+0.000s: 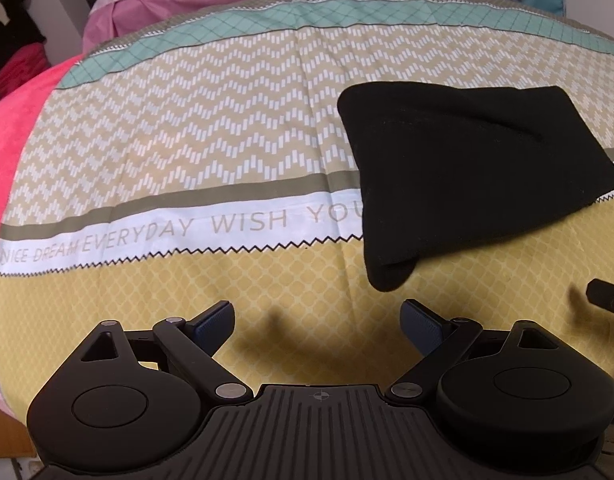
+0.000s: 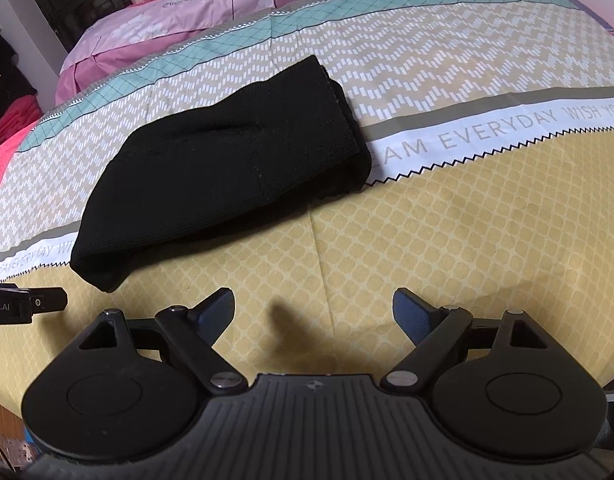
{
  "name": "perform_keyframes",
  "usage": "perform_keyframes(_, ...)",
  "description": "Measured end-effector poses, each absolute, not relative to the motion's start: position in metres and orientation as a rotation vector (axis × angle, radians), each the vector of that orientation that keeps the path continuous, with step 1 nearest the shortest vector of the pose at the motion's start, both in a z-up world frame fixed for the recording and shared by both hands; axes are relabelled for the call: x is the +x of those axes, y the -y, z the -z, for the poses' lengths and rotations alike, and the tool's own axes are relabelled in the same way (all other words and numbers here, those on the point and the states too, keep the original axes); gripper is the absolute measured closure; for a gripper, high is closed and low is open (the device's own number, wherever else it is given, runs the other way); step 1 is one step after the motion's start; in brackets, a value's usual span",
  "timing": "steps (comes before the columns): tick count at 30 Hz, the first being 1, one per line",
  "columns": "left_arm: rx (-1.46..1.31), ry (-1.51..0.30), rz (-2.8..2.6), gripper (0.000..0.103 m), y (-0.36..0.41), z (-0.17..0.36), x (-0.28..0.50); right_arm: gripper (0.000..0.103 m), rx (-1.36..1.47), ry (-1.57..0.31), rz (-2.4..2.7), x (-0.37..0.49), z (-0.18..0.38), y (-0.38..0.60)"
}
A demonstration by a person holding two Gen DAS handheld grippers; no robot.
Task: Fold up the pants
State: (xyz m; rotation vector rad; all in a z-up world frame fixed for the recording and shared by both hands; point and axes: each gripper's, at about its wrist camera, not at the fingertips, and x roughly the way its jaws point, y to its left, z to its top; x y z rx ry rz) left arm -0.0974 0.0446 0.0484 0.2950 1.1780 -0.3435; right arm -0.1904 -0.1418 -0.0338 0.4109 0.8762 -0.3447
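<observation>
Bedroom scene, patterned bedspread [image 1: 187, 152] with yellow lattice near, white text band across the middle, chevron and teal bands far, pink pillows [image 2: 179, 12] beyond. Black pants [image 2: 227, 152] lie on the spread as a compact, thick, folded bundle, straddling the text band; in the left wrist view the pants [image 1: 467, 168] sit to the right and far of the tongs, in the right wrist view to the left and far.

Left gripper [image 1: 317, 320] is spread wide, nothing between the pads, hovering over bare yellow fabric, apart from the bundle. Right gripper [image 2: 313, 312] likewise wide and holding nothing, near side of the pants, not touching.

Judgement: folding looks essentially complete; what's left is a tidy-up or clean retreat. One near corner of the bundle bulges out and the right edge shows loose layers. To finish well: if neatening, pinch only the near corner's top layers, tuck inward with a low flat motion, avoid grabbing the bedspread underneath. Otherwise back both tools off straight, staying clear so nothing drags the stack open.
</observation>
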Motion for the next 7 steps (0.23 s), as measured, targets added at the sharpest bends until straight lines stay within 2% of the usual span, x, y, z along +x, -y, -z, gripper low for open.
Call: perform_keyframes(7,0.295,-1.201,0.347,0.000,-0.0425,-0.0420,-0.0938,0.013,0.389,-0.894,0.324,-0.1826,0.0353,0.1350)
